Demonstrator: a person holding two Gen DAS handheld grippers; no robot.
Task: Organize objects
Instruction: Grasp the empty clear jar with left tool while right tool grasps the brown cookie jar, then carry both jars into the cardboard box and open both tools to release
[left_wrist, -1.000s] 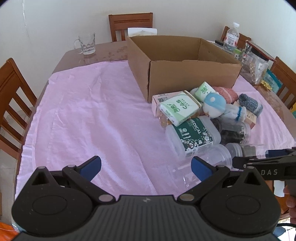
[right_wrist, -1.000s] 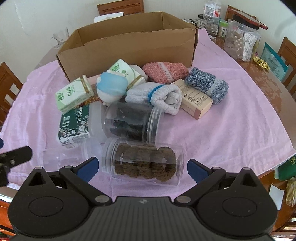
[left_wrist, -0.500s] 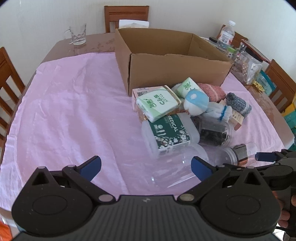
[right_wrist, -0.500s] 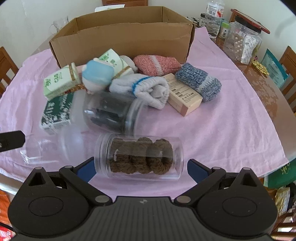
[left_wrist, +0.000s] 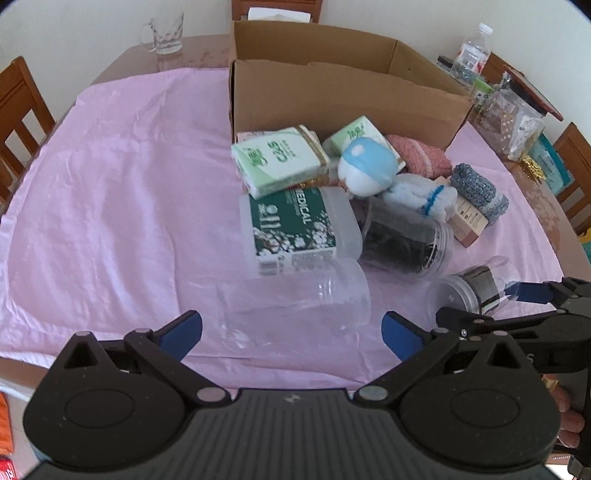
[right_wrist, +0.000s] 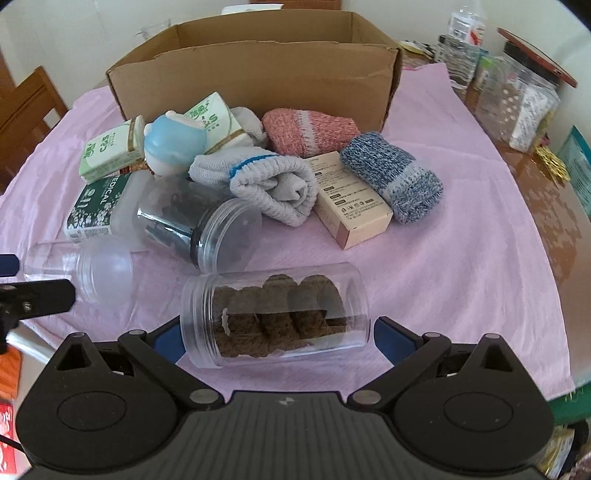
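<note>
Pink cloth (left_wrist: 110, 192) covers the table, and on it the open cardboard box (right_wrist: 258, 74) stands at the far side, upright. Just in front of the box lies the heap: green tissue packs (left_wrist: 279, 160), a blue-and-white plush toy (right_wrist: 173, 144), a rolled white sock (right_wrist: 273, 184), a pink sock (right_wrist: 310, 131) against the box wall, a blue-grey sock (right_wrist: 393, 177) resting on a beige carton (right_wrist: 351, 201). Nearer me a frosted tub with a green "MEDICAL" label (left_wrist: 295, 225) and a jar of dark contents (right_wrist: 195, 221) lie on their sides, touching.

My right gripper (right_wrist: 275, 341) is spread wide with the clear jar of brown rolls (right_wrist: 275, 314) lying sideways between the blue fingers; I cannot tell whether the pads touch its ends, and it rests on the cloth. My left gripper (left_wrist: 291, 332) is also wide open, holding nothing, with the empty clear jar (left_wrist: 295, 301) lying on its side between and just beyond its fingertips.
</note>
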